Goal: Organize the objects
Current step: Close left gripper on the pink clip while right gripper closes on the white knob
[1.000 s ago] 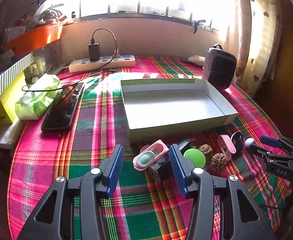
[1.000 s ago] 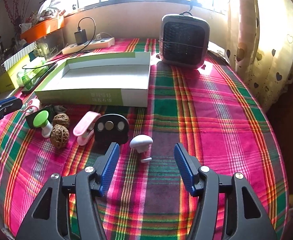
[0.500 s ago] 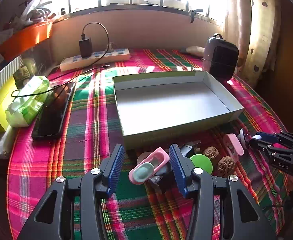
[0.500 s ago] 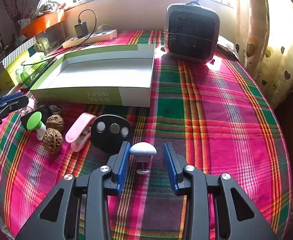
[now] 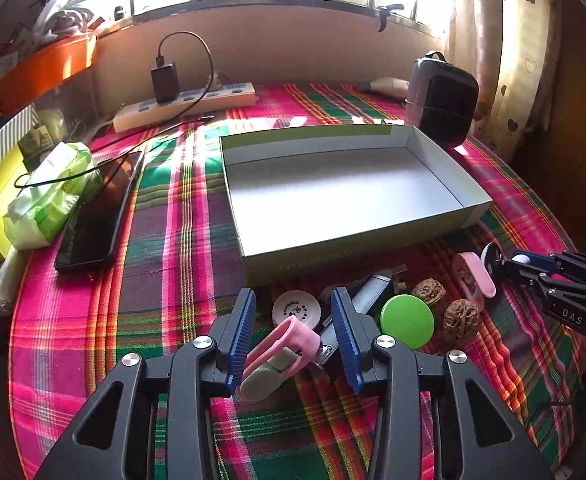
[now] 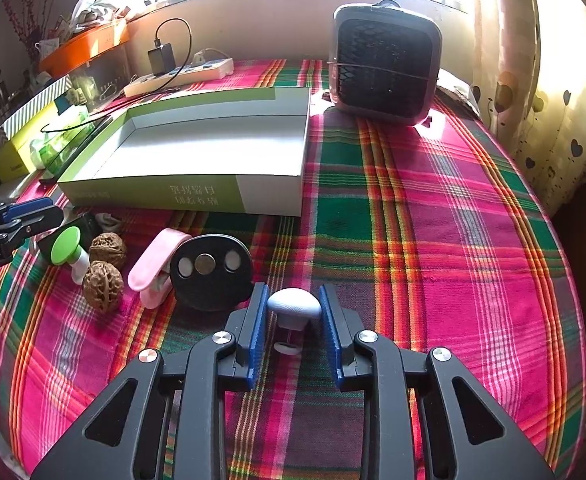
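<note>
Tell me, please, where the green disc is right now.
In the left wrist view the green disc lies on the plaid cloth, right of the left claw, beside two walnuts, in front of the open box.

Home: heart-print curtains (image 6: 565, 92), plaid tablecloth (image 6: 433, 220)

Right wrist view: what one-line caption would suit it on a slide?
Blue fingers close around a small white knob on a plaid tablecloth, before an empty box.

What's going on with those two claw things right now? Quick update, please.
Right gripper closing on the white mushroom-shaped knob. Left gripper closing around the pink clip. Box empty. Nothing in the way.
</note>
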The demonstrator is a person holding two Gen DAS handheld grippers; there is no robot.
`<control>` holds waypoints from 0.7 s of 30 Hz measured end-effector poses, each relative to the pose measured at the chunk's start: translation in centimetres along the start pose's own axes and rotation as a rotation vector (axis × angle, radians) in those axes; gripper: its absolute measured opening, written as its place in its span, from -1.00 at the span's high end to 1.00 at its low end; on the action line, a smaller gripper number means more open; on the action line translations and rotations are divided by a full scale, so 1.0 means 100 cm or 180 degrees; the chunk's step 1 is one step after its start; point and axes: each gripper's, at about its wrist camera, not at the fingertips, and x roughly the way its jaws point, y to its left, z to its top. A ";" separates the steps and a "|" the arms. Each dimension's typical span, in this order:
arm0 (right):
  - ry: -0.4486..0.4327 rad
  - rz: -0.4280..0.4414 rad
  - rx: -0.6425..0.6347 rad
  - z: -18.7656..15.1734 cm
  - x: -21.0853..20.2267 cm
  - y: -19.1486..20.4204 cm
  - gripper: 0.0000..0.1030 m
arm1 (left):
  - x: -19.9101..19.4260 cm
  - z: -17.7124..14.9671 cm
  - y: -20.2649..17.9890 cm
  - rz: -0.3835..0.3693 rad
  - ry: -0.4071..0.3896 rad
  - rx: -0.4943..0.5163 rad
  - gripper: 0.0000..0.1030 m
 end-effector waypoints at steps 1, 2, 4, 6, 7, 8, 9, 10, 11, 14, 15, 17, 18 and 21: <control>-0.0002 0.0004 0.0000 0.000 0.000 0.000 0.47 | -0.001 -0.001 0.001 -0.0003 0.0000 -0.0010 0.27; -0.0005 0.0002 0.0000 0.000 0.000 0.000 0.47 | -0.002 -0.003 0.002 -0.0006 -0.0003 -0.0026 0.27; -0.0009 0.0000 0.0010 -0.001 -0.001 0.000 0.47 | -0.004 -0.006 0.005 0.0012 0.0008 -0.0059 0.27; -0.0011 0.0001 0.0016 -0.001 -0.001 0.001 0.48 | -0.006 -0.008 0.006 0.0003 0.0007 -0.0051 0.27; -0.0013 0.0003 0.0022 -0.002 -0.001 0.001 0.47 | -0.007 -0.010 0.006 -0.0002 0.0014 -0.0045 0.27; -0.0016 0.0005 0.0026 -0.002 -0.002 0.001 0.48 | -0.007 -0.011 0.006 -0.0012 0.0018 -0.0040 0.27; -0.0017 0.0004 0.0030 -0.003 -0.002 0.001 0.47 | -0.008 -0.012 0.007 -0.0011 0.0022 -0.0043 0.27; -0.0019 0.0004 0.0033 -0.003 -0.002 0.001 0.47 | -0.008 -0.014 0.008 -0.0011 0.0031 -0.0051 0.27; -0.0019 0.0002 0.0034 -0.003 -0.002 0.002 0.47 | -0.007 -0.015 0.009 -0.0015 0.0052 -0.0053 0.27; -0.0022 0.0007 0.0034 -0.004 -0.003 0.002 0.47 | -0.003 -0.020 0.010 -0.0001 0.0133 -0.0045 0.27; -0.0022 0.0006 0.0034 -0.004 -0.003 0.002 0.47 | -0.003 -0.022 0.010 0.0009 0.0148 -0.0045 0.27; -0.0023 0.0008 0.0039 -0.005 -0.003 0.002 0.47 | -0.005 -0.023 0.010 -0.0001 0.0135 -0.0056 0.27; -0.0023 0.0007 0.0039 -0.005 -0.003 0.002 0.47 | -0.005 -0.024 0.010 -0.0007 0.0135 -0.0055 0.27; -0.0019 0.0014 0.0036 -0.006 -0.004 0.003 0.47 | -0.004 -0.026 0.009 -0.0012 0.0171 -0.0018 0.27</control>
